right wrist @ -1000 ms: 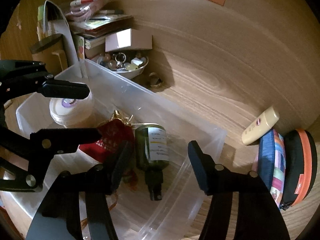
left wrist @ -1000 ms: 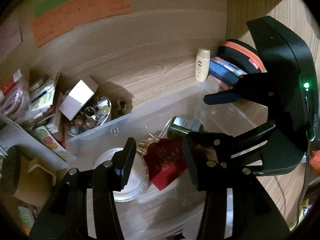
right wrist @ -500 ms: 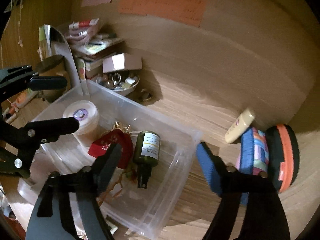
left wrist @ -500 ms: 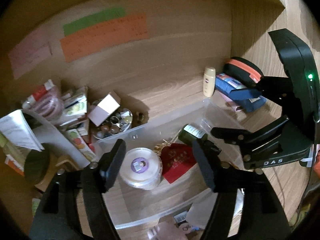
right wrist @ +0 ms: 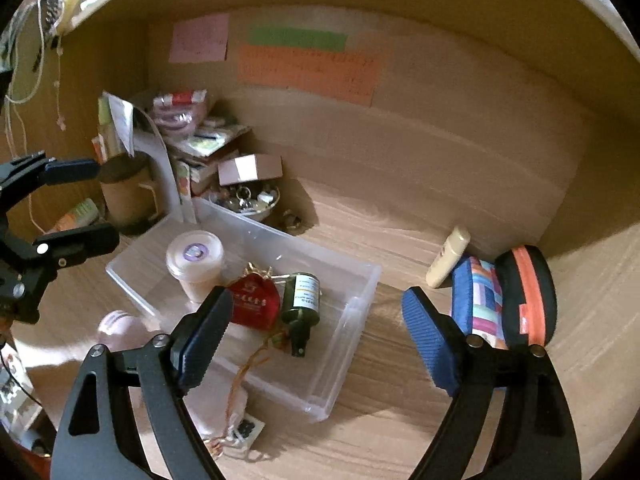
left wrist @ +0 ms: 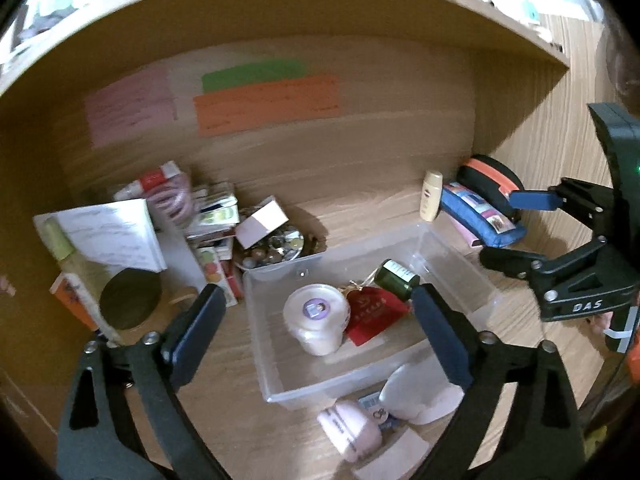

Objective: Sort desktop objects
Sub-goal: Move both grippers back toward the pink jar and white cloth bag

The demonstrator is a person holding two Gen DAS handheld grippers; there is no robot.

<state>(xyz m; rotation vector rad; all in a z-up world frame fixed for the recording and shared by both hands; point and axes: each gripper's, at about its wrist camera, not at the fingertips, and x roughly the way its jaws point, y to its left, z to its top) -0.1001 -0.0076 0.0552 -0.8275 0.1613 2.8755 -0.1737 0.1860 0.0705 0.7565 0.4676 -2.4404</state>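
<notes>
Both hand-held grippers point(left wrist: 316, 332) point(right wrist: 316, 332), jaws just opened empty, hover above the clear bin point(right wrist: 352, 320).

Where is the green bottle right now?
In both wrist views the green bottle lies on its side inside the clear bin, right of the red pouch, with the white jar further left.

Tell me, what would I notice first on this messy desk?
Probably the clear plastic box in the middle of the desk, holding a white tub, a red pouch and a dark green bottle. Then the bright orange paper on the back wall, and the black-and-orange case on the right.
</notes>
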